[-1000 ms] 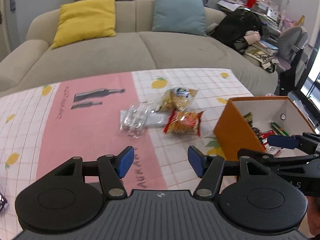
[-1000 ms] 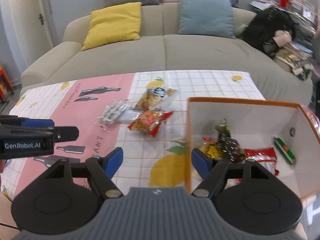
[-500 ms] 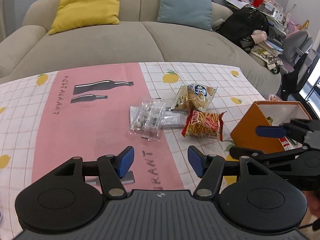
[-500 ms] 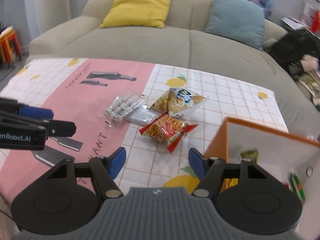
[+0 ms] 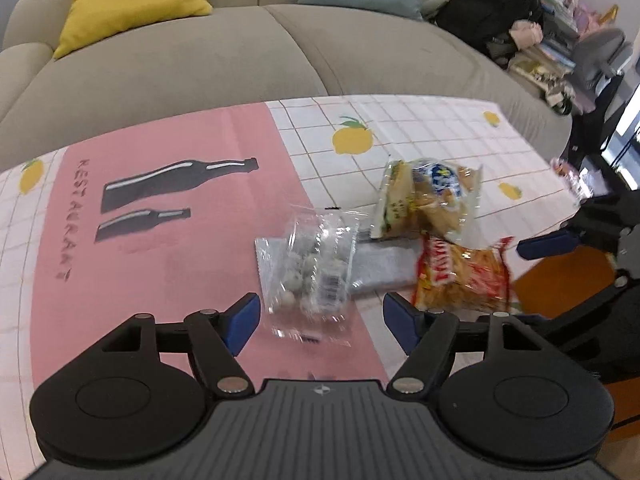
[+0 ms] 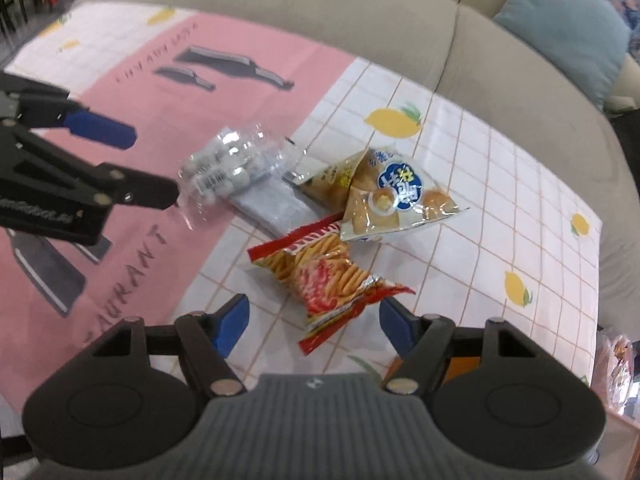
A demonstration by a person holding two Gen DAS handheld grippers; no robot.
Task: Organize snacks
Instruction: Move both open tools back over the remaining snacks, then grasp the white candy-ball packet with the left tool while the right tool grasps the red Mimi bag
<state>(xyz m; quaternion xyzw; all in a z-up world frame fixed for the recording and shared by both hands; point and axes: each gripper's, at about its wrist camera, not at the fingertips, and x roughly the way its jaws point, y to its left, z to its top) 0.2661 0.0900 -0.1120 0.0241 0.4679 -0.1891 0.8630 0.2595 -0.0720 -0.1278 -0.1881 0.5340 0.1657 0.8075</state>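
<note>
The left gripper [image 5: 316, 316], jaws just widening, is hanging spread over the clear candy bag [image 5: 312, 268], while the right gripper [image 6: 312, 316] is gaping around the red snack bag [image 6: 324, 276], nothing pinched.

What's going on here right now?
A person works two handheld grippers over snacks on a table. The left gripper, jaws just widened, is open over the clear bag. The right gripper is open over the red chip bag. Neither bag is gripped yet.

L gripper [image 5: 320, 316] fingers just widened, empty, R gripper [image 6: 312, 320] open, both angled down
</note>
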